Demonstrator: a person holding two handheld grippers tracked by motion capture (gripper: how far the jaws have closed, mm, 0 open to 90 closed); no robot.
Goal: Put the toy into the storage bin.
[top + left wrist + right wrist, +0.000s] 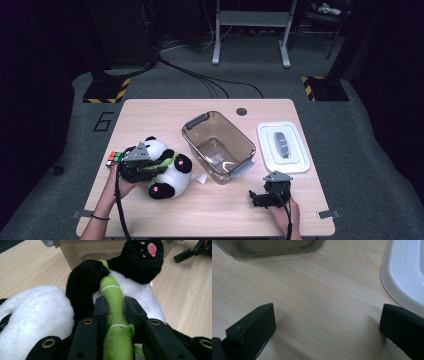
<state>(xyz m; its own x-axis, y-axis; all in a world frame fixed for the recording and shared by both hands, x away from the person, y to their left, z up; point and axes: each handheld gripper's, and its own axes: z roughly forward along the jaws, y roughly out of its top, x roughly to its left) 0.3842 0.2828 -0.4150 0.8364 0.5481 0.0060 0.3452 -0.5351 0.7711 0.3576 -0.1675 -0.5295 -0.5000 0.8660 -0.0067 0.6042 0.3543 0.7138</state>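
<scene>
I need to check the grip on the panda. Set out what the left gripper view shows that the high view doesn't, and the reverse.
Left gripper view alone: the left gripper has its jaws closed on the green bamboo stalk of the plush panda.
High view alone: the puzzle cube, the white lid and the bin's empty inside.
Both: the panda, the brown bin, the wooden table, and the right gripper.

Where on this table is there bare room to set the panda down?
Bare wood lies along the near edge between the plush panda and the right gripper, and behind the panda at the far left corner. The middle is crowded: the brown bin, then the white lid.
</scene>
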